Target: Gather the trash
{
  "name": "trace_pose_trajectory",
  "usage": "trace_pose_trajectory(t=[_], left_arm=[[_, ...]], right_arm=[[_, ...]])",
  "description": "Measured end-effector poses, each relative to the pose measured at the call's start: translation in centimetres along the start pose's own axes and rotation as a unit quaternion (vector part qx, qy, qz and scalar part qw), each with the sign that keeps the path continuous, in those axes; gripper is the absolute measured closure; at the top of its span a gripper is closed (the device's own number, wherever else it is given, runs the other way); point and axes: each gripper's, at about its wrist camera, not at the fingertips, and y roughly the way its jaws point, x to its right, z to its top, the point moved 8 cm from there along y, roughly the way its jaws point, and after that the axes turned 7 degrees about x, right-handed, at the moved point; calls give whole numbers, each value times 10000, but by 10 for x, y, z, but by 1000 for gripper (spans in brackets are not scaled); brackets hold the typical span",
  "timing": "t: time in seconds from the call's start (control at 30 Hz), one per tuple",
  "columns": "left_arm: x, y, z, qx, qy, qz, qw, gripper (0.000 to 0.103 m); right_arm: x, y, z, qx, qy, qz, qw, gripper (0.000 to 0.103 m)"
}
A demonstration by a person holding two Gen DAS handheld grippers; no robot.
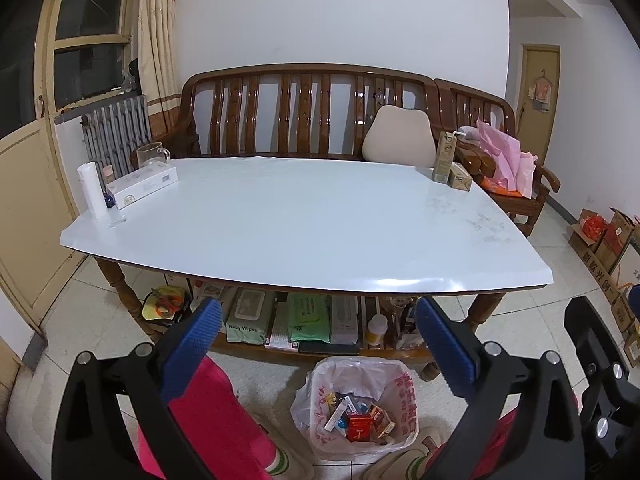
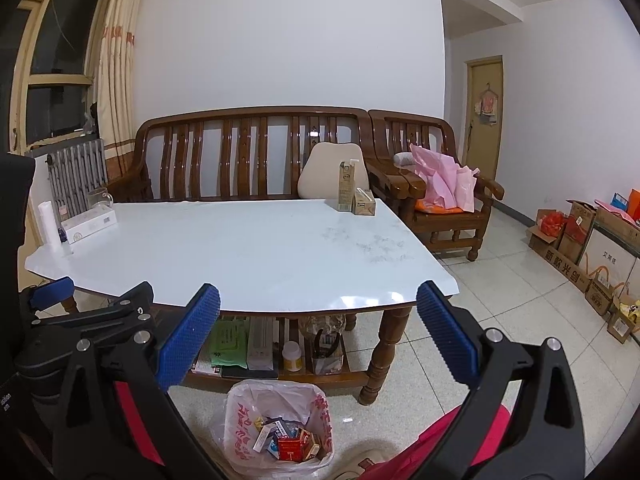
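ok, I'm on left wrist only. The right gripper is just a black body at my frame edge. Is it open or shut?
Observer: Open. In the right wrist view the right gripper has its blue fingers wide apart, with nothing between them.
Operator: Is the bin under it?
Observer: The trash bag sits on the floor below the gap, nearer the left finger, in front of the table.
Operator: There's shelf clutter by my right finger that I can't make out.
Observer: It's a clear container holding dark-handled pliers, just right of the white-lidded jar.
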Motion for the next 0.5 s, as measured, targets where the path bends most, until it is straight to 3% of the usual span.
trace_pose_trajectory(t=[0.5], left_arm=[[-1,5,-1,-74,50,40,10000,8]], right_arm=[[-3,6,-5,-82,-87,-76,9999,7]])
